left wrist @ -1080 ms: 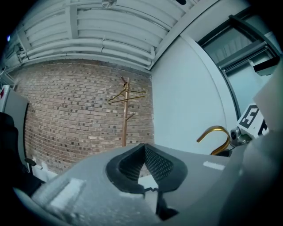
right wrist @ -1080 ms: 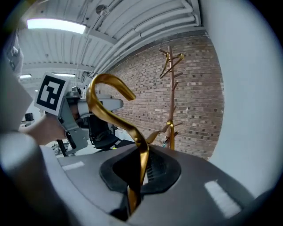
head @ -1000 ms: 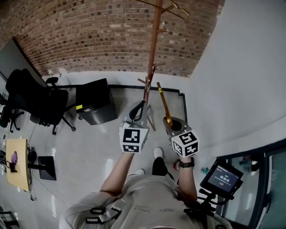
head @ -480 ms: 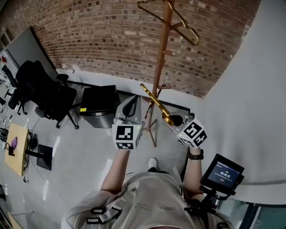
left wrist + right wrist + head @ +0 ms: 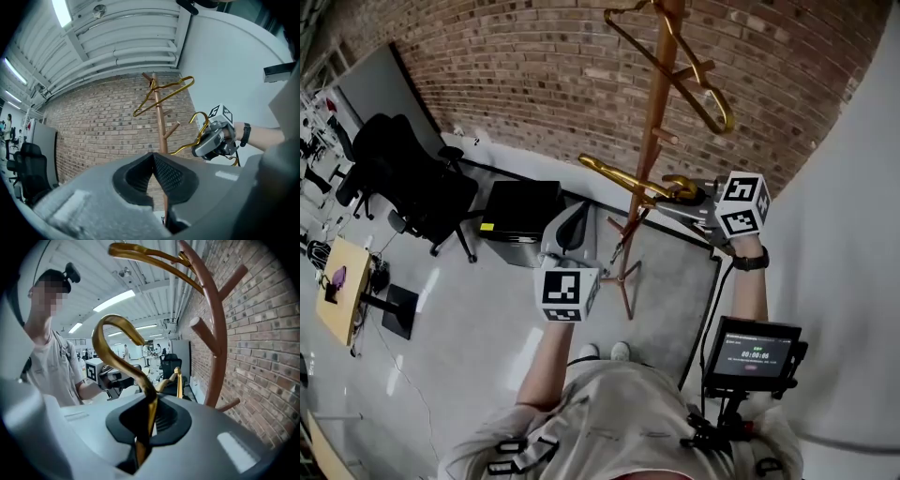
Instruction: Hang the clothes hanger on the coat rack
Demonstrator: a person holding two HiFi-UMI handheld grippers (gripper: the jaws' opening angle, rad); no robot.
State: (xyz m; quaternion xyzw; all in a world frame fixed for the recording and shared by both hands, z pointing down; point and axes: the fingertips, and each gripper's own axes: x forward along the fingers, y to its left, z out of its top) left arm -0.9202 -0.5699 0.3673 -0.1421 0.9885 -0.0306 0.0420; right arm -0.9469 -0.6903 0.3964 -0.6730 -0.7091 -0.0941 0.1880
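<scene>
Step in hand: the carry to the rack, hook not seated yet.

- Your right gripper (image 5: pixel 686 194) is clamped on the gold clothes hanger (image 5: pixel 623 176). In the right gripper view the pads pinch the neck, and the hook (image 5: pixel 112 333) curls up and left out of the jaws.
- In the head view the hanger is in the air and roughly level. Its body runs left across the front of the coat rack (image 5: pixel 661 112), about mid-pole. It looks clear of every peg.
- Your left gripper (image 5: pixel 572 230) has its jaws together with nothing between them. It sits lower, in front of the rack and well apart from the hanger.
- A 2nd gold hanger (image 5: pixel 675 70) already hangs at the top of the rack, so that spot is taken.

My read on the next move:
1. Pick a free peg. The right gripper view shows 2 bare ones on the pole, upper (image 5: pixel 234 277) and lower (image 5: pixel 201 326).
2. Turn your wrist so the hanger body drops below the hook and the hook opening faces the peg.
3. Lift the hook over the peg tip, lower until the peg takes the weight, then open the jaws.

Watch the long arm of the hanger. It crosses the pole and could catch there, or nudge the 2nd hanger as you rotate. The left gripper looks spare for this step.
</scene>
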